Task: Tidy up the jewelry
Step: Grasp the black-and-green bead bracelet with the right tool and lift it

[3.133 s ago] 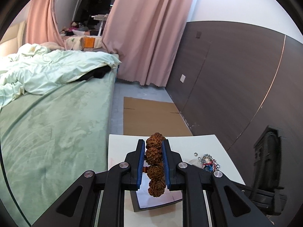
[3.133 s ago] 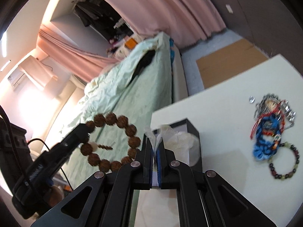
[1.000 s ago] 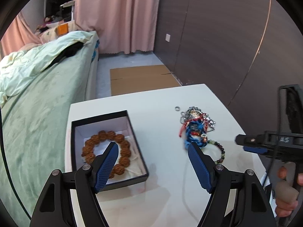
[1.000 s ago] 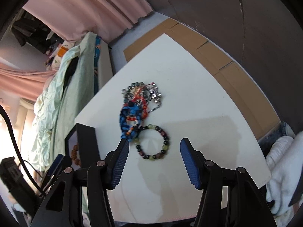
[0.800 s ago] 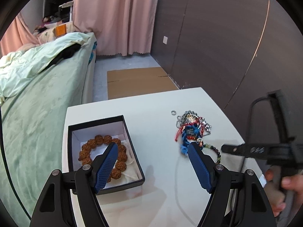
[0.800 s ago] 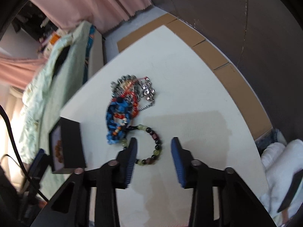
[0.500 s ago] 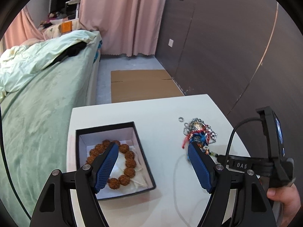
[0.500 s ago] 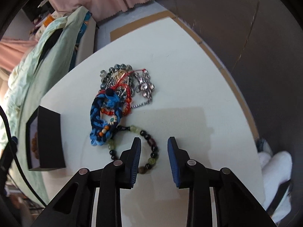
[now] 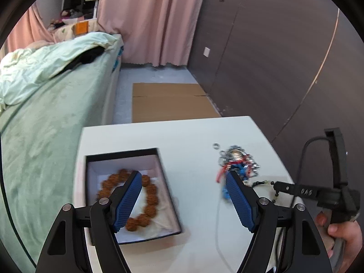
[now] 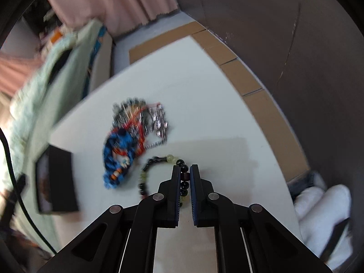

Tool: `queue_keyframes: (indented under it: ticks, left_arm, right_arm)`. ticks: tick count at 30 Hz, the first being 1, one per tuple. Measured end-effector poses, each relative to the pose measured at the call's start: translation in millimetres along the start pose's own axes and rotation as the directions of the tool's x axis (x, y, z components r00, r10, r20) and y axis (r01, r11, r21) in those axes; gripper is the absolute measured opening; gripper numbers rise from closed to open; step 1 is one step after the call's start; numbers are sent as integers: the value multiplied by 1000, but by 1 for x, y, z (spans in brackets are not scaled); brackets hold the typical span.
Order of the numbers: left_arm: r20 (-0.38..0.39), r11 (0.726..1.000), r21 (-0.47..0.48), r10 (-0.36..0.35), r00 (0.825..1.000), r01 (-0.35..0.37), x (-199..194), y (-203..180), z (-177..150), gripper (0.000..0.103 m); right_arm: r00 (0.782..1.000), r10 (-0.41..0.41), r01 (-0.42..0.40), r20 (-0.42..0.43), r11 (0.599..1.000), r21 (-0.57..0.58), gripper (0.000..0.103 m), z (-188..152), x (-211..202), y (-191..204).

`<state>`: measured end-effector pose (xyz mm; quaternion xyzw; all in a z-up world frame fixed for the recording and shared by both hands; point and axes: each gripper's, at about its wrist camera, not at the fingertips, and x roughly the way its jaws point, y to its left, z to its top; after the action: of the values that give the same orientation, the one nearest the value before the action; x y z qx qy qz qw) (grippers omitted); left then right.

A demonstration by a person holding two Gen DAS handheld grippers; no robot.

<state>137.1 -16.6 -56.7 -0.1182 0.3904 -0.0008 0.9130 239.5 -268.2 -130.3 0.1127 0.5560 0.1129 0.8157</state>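
Note:
A brown seed-bead bracelet (image 9: 150, 204) lies in a black box (image 9: 168, 195) on the white table (image 9: 186, 141). My left gripper (image 9: 182, 182) is open and empty above the table, between the box and a tangled pile of blue, red and silver jewelry (image 9: 238, 161). In the right wrist view my right gripper (image 10: 184, 170) is shut on a dark and green bead bracelet (image 10: 145, 177) lying just in front of the pile (image 10: 134, 132). The box (image 10: 56, 182) is at its left.
A green bed (image 9: 45, 118) runs along the table's left side. Flat cardboard (image 9: 168, 102) lies on the floor beyond the table. A dark panelled wall (image 9: 273, 68) stands to the right. A small ring (image 9: 216, 146) lies by the pile.
My left gripper released the brown bracelet into the box and opened. My right gripper came down over the dark bead bracelet and closed from wide open onto it.

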Motion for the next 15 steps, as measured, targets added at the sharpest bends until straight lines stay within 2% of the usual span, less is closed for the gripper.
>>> queue_keyframes:
  ticks: [6,10,15]
  left_arm:
    - [-11,996,85,-37,999,37,11,-35,-6,76]
    - [-45,988,128,-75,996,81,22,-52,-12,65]
    - [-70,976,166,-131,989,142,35,-69,-14,59]
  right_arm:
    - [995,92,-93,37,995,41,9,0,-20,-11]
    - [986,153,-156,69,987,49,9,3,-28,-9]
    - [971,206,-214,123,975,55,9,10,-46,-12]
